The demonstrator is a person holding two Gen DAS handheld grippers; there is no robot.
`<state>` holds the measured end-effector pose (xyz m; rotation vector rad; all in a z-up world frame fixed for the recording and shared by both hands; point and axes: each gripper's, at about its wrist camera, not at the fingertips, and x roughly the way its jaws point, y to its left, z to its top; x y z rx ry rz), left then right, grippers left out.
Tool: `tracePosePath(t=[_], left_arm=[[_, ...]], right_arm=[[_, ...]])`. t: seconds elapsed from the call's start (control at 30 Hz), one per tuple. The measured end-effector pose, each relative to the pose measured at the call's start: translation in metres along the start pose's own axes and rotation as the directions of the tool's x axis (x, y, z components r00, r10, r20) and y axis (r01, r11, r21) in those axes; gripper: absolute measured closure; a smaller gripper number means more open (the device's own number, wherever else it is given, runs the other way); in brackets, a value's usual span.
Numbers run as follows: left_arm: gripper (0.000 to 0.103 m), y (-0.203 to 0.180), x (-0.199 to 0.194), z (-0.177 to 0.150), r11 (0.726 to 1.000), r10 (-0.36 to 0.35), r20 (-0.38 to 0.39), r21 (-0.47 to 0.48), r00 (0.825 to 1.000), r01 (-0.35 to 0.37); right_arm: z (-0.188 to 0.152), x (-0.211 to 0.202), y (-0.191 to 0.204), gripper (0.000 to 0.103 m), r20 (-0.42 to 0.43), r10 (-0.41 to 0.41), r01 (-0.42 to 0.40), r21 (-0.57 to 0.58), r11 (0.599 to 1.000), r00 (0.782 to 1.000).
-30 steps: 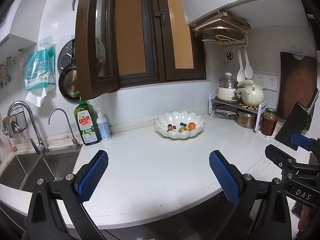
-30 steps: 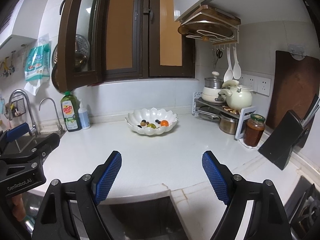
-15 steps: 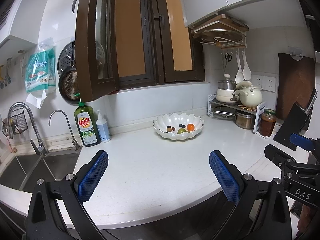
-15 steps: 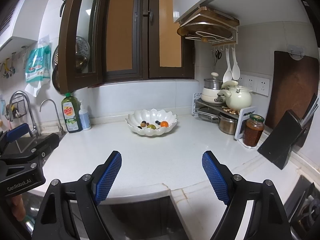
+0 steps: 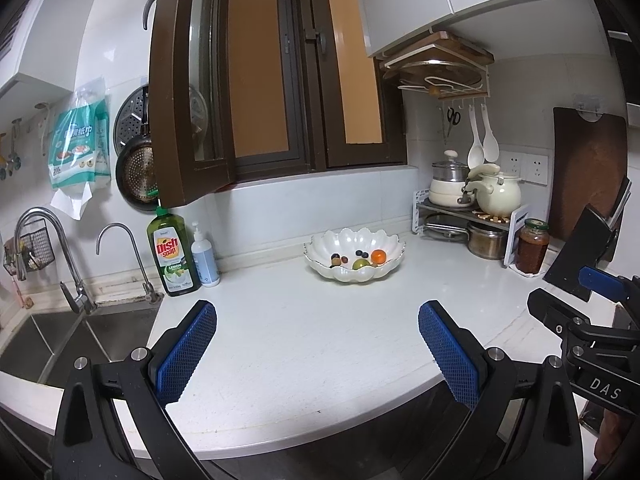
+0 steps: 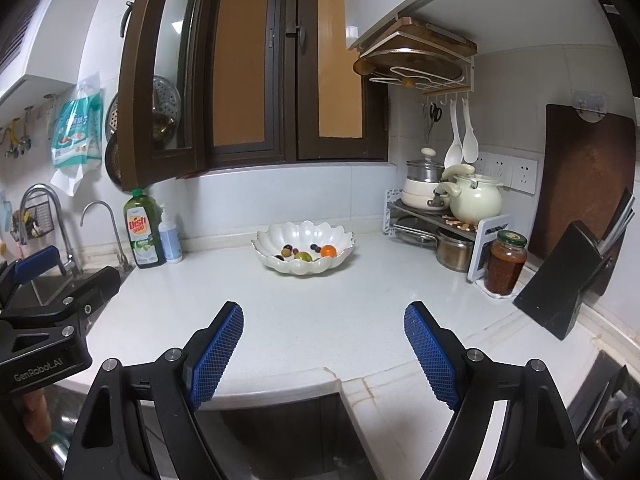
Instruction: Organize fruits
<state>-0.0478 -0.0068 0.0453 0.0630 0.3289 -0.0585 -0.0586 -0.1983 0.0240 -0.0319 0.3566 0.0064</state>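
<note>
Both grippers, left (image 5: 318, 346) and right (image 6: 323, 342), hang empty, jaws wide, well short of the bowl (image 5: 390, 268) holding all visible fruit (image 5: 378, 256); sorted already or awaiting sorting, unclear.

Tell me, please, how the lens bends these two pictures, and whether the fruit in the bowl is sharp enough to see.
Left wrist view: strong fisheye, the window frame bows, corners are black; the bowl is sharp but small, the orange fruit clear. Right wrist view: same bending, the counter edge curves; glare on the bowl's wall.
</note>
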Motion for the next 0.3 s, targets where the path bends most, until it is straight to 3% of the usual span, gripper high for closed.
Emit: tracePosePath(t=[0.3], left_arm=[[0.0, -0.0017, 0.0, 0.0016, 1.0, -0.002, -0.001, 0.003, 1.0, 0.002]], right_arm=[[-0.0005, -0.0001, -0.001, 0.019, -0.001, -0.001, 0.001, -0.001, 1.0, 1.0]])
